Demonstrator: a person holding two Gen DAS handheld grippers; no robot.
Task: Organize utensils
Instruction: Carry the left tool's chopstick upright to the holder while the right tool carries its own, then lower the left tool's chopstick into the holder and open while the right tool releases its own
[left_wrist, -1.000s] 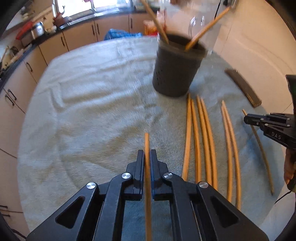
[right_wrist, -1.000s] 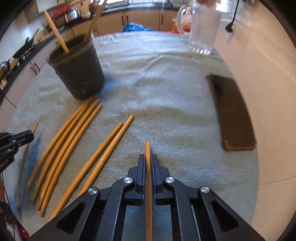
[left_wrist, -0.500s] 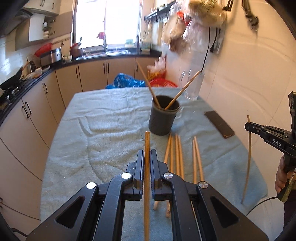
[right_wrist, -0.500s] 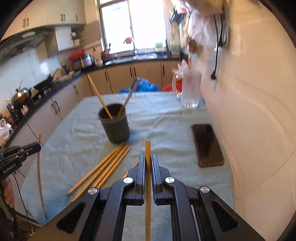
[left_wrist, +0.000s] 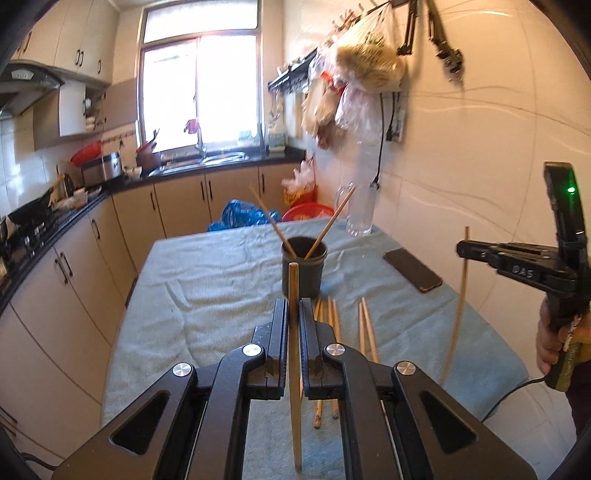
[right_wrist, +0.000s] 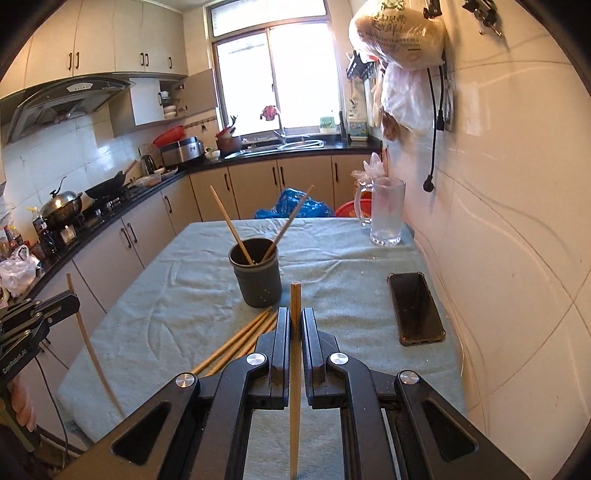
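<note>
My left gripper (left_wrist: 293, 307) is shut on a wooden chopstick (left_wrist: 295, 387) that runs back between its jaws, held in the air above the table. My right gripper (right_wrist: 294, 316) is shut on another chopstick (right_wrist: 295, 391) the same way. Each shows in the other's view: the right gripper (left_wrist: 462, 250) with its stick (left_wrist: 457, 310) hanging down, the left gripper (right_wrist: 73, 302) with its stick (right_wrist: 90, 347). Ahead stands the dark cup (left_wrist: 303, 275) (right_wrist: 258, 275) with two chopsticks leaning in it. Several loose chopsticks (left_wrist: 365, 328) (right_wrist: 240, 338) lie on the cloth in front of the cup.
A grey-green cloth (right_wrist: 177, 295) covers the table. A dark phone (right_wrist: 415, 308) lies near the right wall and a glass mug (right_wrist: 386, 210) stands at the far right corner. Kitchen cabinets (left_wrist: 74, 280) run along the left. A hand (left_wrist: 554, 343) holds the right gripper.
Both grippers have risen off the table with their chopsticks and tilted upward. The cup and the loose chopsticks now sit farther away and lower in both views.
</note>
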